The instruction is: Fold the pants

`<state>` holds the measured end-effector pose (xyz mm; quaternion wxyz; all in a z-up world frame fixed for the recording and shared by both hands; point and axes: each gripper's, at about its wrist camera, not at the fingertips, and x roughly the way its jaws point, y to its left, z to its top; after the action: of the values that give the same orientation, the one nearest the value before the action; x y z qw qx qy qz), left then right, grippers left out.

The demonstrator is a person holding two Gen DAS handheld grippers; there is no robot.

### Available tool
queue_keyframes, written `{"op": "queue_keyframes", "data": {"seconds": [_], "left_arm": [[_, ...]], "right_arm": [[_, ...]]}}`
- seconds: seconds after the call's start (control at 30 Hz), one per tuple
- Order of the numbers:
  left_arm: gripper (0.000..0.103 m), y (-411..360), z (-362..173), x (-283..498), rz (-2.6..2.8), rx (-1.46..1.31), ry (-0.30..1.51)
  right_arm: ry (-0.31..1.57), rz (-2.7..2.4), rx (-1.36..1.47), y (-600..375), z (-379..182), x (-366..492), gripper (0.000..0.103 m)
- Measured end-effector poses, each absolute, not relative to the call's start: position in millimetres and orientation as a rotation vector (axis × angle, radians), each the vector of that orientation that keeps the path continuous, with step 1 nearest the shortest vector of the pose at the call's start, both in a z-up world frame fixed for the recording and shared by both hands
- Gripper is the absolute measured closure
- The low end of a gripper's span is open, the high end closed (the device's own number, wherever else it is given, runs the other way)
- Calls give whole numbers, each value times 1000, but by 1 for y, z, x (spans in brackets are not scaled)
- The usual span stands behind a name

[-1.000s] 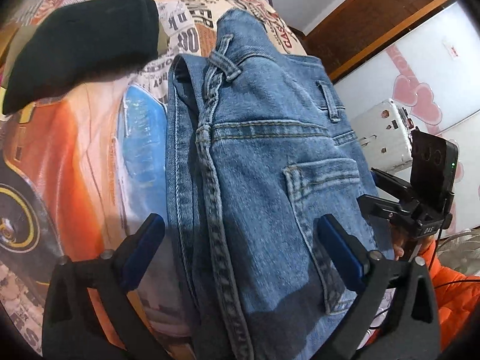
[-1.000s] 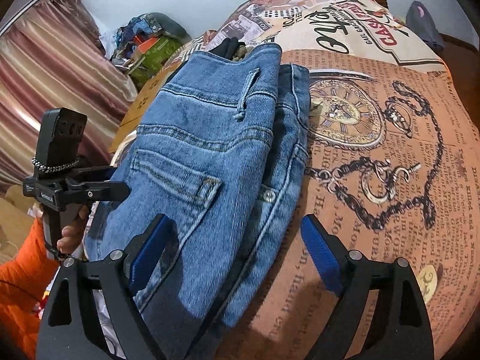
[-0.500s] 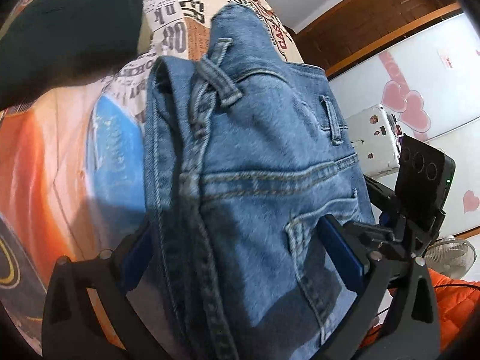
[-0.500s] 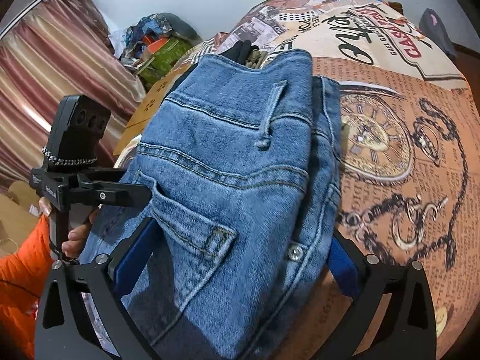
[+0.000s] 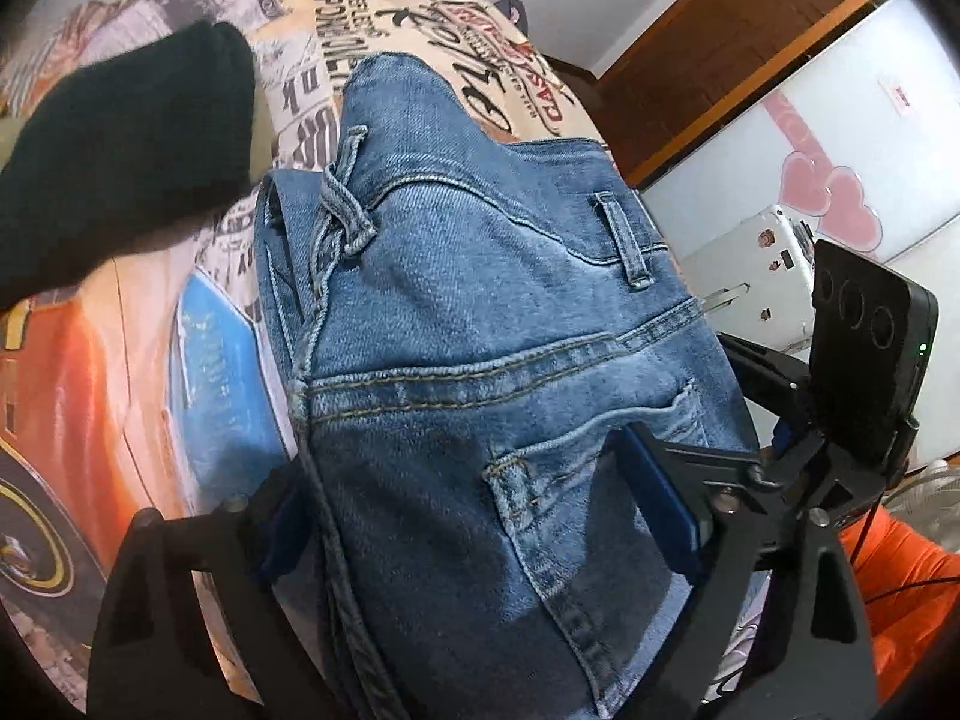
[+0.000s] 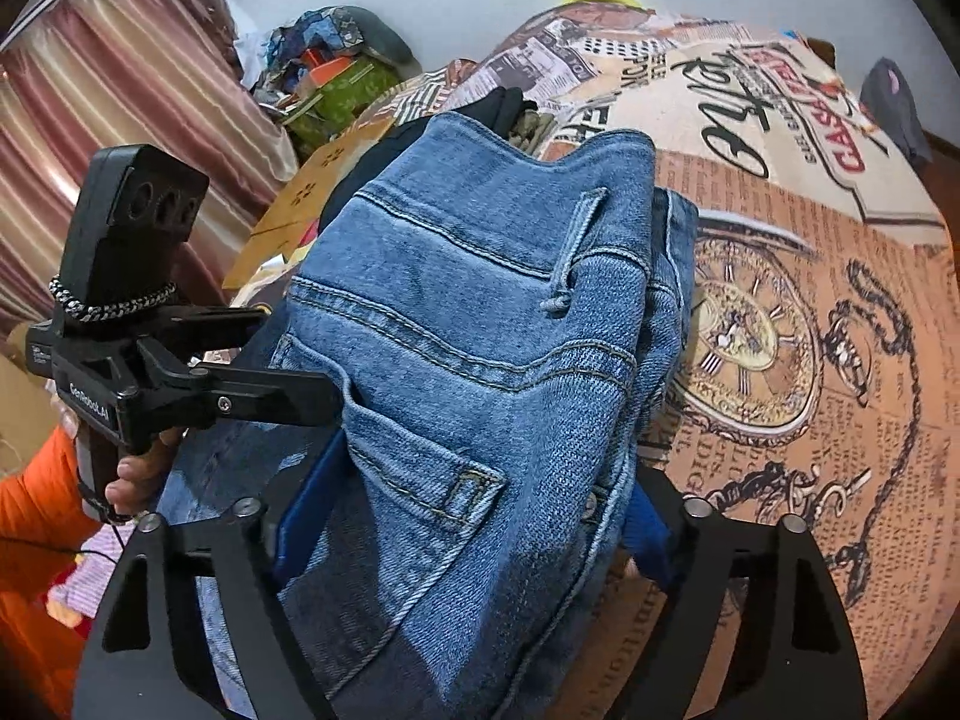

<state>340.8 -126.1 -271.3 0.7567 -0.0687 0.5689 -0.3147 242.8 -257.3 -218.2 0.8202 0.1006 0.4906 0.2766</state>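
The folded blue jeans [image 5: 480, 372] are lying on a bed covered by a printed bedspread [image 5: 90, 372], and they are filling far more of both wrist views than a second ago, when each set of fingers was hanging clear of the denim with open cover showing beside it. In the left wrist view the left gripper [image 5: 474, 516] is now straddling the stack: its fingers [image 5: 657, 510] are closing, with the denim between them, the pad at 4 o'clock lying on the back pocket and the pad at 8 o'clock against the seamed fold edge; whether they are already pinching cannot be told. At 10 o'clock a black folded garment [image 5: 126, 180] is resting well apart from the jeans, with bare bedspread between, so the room for moving lies on that side. At 3 o'clock the other tool is crowding the jeans' outer edge.

In the right wrist view a hand [image 6: 141, 477] is holding the left tool at 9 o'clock, just beside the jeans. The right gripper [image 6: 474, 531] is also closing around the waistband end, its fingers [image 6: 306, 510] partly hidden beside and under the cloth, grip uncertain. From 1 to 4 o'clock the bedspread's clock print is lying open beyond the jeans' folded edge.
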Motion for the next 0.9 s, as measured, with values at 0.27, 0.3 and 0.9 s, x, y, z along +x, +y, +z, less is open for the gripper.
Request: {"op": "queue_keyframes", "data": {"seconds": [0.27,0.3,0.9], "left_arm": [[18,-114,-243,328,-671,-137,1148],[18,-115,-236,324,-661,-115,1121],[22,-61,-141,308,-525,-48,816]], "right_arm": [[981,599,191,-257,-189,237,46],[971,598,183,-256,-186,237,47],[778,656,138,-208,-116,264,55]]}}
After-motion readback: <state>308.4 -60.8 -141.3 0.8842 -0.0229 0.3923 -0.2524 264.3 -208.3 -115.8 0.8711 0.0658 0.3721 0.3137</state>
